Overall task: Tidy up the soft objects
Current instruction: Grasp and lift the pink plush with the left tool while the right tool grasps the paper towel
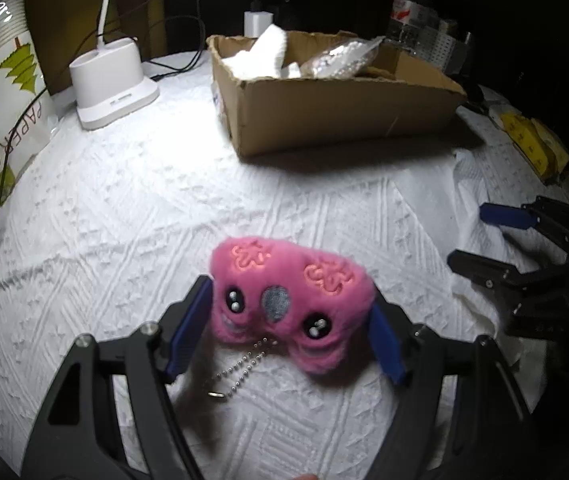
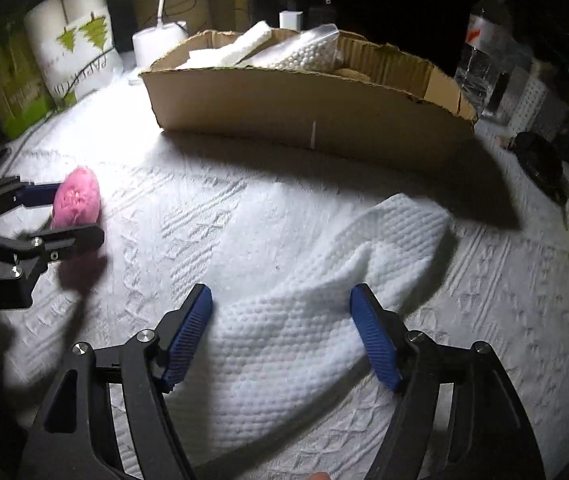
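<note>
The brown box [image 2: 308,108] sits at the top middle. The white cloth [image 2: 324,292] lies slanting between the wide-open, empty right claw [image 2: 282,334]. Low in its own view, the left claw [image 1: 290,332] hugs the pink toy [image 1: 288,304].

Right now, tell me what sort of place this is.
Probably a home desk or side table, used as a makeshift workspace: a white textured cloth covers it, a white desk lamp lights it, and a pack of paper cups and a water bottle crowd the edges.
</note>
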